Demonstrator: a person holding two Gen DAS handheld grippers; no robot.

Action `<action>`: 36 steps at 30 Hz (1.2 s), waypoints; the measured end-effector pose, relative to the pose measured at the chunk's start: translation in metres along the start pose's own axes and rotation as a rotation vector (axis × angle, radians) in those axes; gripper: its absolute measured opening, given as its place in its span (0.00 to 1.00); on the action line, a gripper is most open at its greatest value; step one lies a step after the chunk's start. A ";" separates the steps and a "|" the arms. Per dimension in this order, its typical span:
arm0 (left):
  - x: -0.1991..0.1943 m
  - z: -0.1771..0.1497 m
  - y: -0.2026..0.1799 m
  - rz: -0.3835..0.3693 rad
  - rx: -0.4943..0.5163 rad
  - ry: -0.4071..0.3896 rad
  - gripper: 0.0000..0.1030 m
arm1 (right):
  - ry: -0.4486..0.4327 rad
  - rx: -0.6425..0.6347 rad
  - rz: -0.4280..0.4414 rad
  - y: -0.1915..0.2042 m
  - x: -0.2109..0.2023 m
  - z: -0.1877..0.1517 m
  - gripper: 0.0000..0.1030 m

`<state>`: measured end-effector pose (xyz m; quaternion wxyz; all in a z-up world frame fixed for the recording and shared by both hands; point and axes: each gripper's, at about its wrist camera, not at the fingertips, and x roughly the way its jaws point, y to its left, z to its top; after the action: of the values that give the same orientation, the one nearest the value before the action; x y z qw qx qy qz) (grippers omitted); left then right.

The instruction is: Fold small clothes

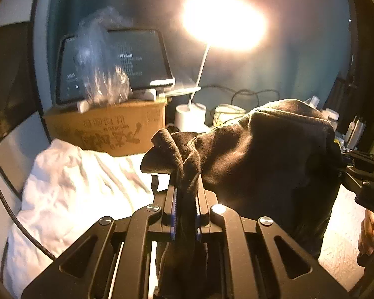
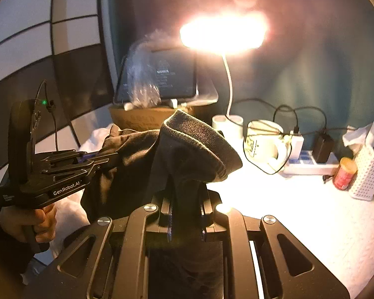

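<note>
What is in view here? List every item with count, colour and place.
garment: 1, dark, held up between both grippers
cloth: 1, white, heaped at the table's left
table: 1, white, under it all
box: 1, brown cardboard, back left
tablet: 1, dark screen, on the box
bag: 1, clear plastic, before the tablet
lamp: 1, white, lit, at the back
mug: 1, white, right of the lamp base
can: 1, red, far right
basket: 1, white, far right
left gripper: 1, black, shut on garment
right gripper: 1, black, shut on garment
</note>
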<state>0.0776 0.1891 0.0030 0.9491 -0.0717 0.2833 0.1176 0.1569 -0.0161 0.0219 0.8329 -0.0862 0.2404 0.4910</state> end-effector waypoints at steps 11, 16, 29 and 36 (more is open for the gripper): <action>0.052 -0.005 0.002 0.001 -0.013 0.097 0.09 | 0.085 0.056 0.010 -0.033 0.052 -0.008 0.16; 0.077 -0.008 0.009 0.010 -0.030 0.155 0.09 | 0.123 0.084 0.012 -0.047 0.072 -0.013 0.16; 0.124 -0.021 0.015 0.022 -0.057 0.279 0.09 | 0.214 0.198 -0.014 -0.086 0.115 -0.037 0.17; 0.136 -0.024 0.016 0.041 -0.052 0.320 0.10 | 0.261 0.302 -0.013 -0.109 0.131 -0.043 0.41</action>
<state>0.1715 0.2247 -0.0931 0.8871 -0.1082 0.4290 0.1313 0.2895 0.0147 -0.0887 0.8014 -0.0250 0.4166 0.4285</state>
